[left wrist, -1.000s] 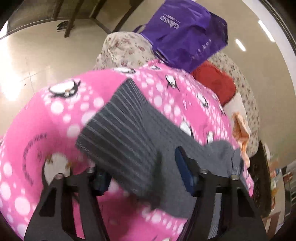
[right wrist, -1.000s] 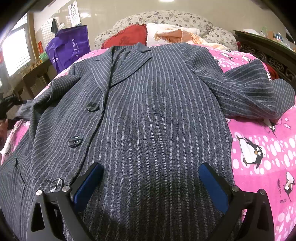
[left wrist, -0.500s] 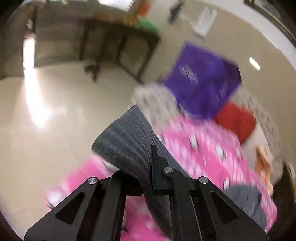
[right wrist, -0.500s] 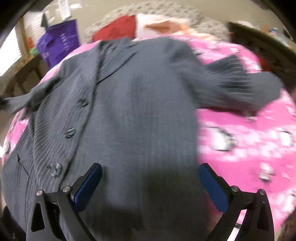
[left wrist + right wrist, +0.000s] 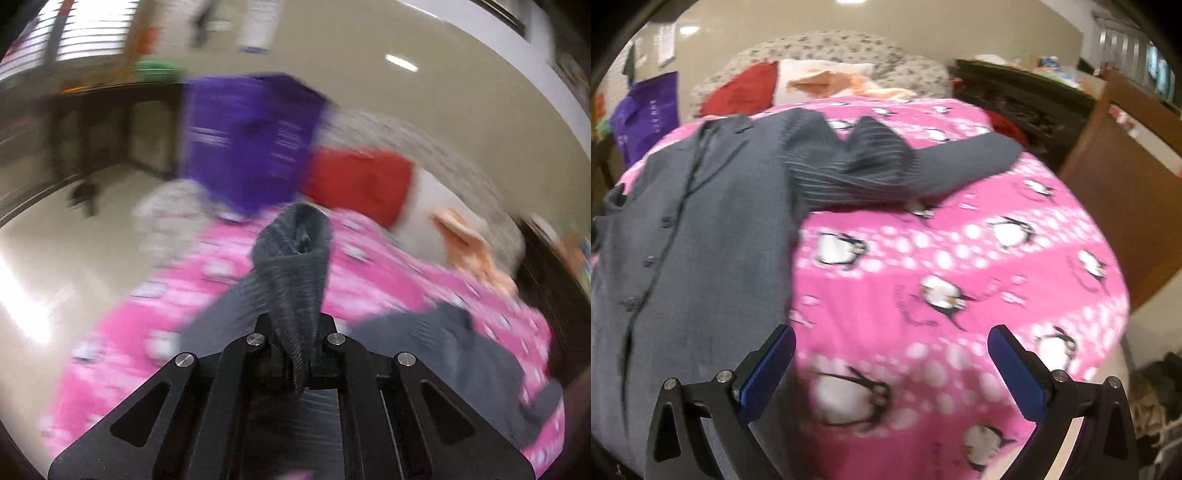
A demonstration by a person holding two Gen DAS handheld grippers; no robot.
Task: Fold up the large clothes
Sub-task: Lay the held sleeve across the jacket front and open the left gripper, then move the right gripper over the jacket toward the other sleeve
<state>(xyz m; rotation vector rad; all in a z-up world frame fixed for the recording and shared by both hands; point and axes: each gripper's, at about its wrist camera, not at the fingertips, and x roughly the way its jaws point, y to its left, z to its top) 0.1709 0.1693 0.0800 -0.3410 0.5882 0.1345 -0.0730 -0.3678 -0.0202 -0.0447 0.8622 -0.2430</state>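
Observation:
A grey pinstriped jacket (image 5: 701,240) lies face up on a pink penguin blanket (image 5: 960,258). Its right sleeve (image 5: 894,166) lies crumpled out to the right. My left gripper (image 5: 295,354) is shut on the cuff end of the left sleeve (image 5: 291,266) and holds it lifted above the bed; the rest of the jacket (image 5: 461,350) shows blurred beyond. My right gripper (image 5: 892,365) is open and empty, above the blanket just right of the jacket's lower hem edge.
A purple bag (image 5: 251,136), a red pillow (image 5: 362,181) and floral bedding (image 5: 831,48) sit at the head of the bed. Dark wooden furniture (image 5: 1027,99) and a brown board (image 5: 1126,184) stand to the right. Shiny floor (image 5: 55,258) lies left of the bed.
My left gripper closed on the sleeve cuff, lifted it and swung it toward the bed. My right gripper moved right, off the jacket front to above the blanket.

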